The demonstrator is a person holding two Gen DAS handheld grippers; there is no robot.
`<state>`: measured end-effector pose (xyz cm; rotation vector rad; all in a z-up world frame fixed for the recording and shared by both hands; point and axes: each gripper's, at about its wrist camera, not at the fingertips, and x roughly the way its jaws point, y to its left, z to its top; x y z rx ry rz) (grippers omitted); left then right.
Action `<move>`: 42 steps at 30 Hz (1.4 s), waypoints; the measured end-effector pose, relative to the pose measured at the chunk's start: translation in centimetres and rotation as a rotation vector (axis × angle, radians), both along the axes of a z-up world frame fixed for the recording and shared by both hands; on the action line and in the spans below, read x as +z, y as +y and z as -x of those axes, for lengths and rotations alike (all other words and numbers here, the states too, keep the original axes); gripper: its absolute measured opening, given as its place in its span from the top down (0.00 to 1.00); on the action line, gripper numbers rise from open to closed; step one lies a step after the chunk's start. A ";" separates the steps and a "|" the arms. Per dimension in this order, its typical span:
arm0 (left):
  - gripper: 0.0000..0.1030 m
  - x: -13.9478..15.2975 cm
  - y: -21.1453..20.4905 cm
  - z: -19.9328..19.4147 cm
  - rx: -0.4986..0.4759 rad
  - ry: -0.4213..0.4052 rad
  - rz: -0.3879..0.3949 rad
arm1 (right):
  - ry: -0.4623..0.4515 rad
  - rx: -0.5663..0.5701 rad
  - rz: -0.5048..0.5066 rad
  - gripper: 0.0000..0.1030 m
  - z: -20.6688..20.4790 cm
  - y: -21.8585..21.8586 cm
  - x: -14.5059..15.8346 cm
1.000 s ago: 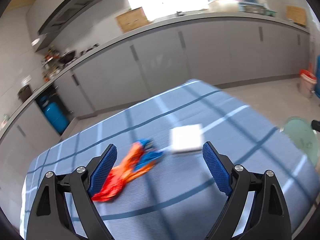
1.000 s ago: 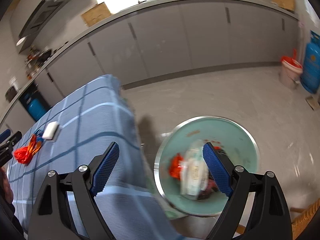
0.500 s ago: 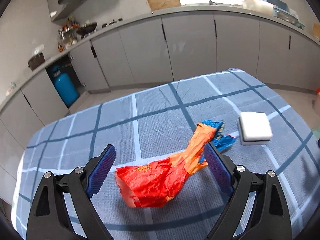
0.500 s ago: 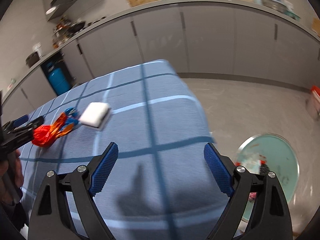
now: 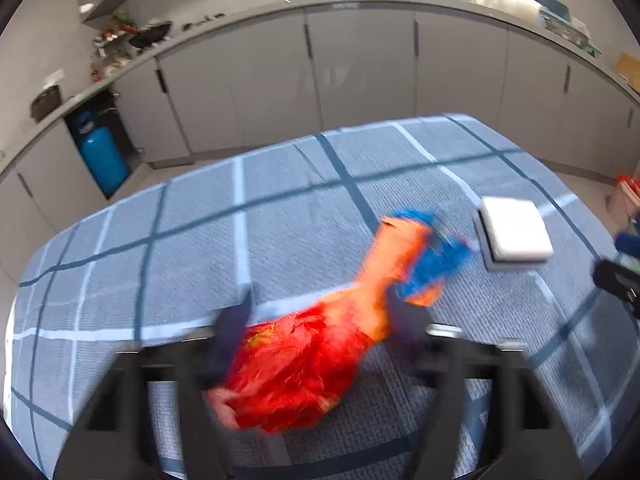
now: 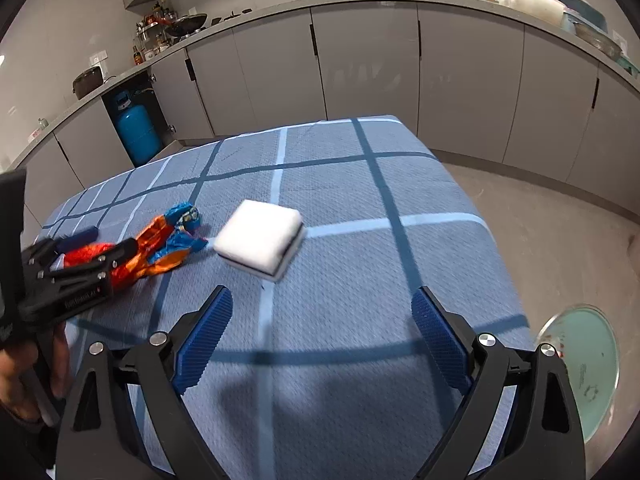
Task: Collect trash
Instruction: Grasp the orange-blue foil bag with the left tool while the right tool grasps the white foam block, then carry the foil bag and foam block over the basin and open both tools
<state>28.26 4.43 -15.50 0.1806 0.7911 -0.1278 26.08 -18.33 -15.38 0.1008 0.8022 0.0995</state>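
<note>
Your left gripper [image 5: 316, 344] is blurred, jaws astride the red wrapper [image 5: 304, 368], grip unclear; your right gripper [image 6: 320, 344] hangs spread near the table edge [image 6: 494, 240].

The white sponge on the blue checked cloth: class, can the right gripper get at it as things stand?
Probably yes. The right gripper is open, and only bare tablecloth lies between it and the white sponge. The left gripper is off at the red wrapper.

A crinkled, glossy foil wrapper [image 6: 160, 246] and a soft matt sponge [image 6: 260, 244] lie on the woven checked tablecloth [image 6: 344, 208].
</note>
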 end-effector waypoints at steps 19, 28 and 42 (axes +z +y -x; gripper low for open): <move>0.94 2.3 3.8 1.3 0.136 -0.048 0.005 | 0.048 -0.034 0.042 0.10 -6.4 5.5 -2.0; 0.94 2.1 3.2 1.6 0.129 -0.024 0.010 | 0.055 0.007 0.022 0.43 -5.6 5.5 -2.2; 0.95 4.1 -0.1 3.2 0.086 -0.048 0.001 | -0.046 0.035 0.013 0.43 0.0 3.2 1.3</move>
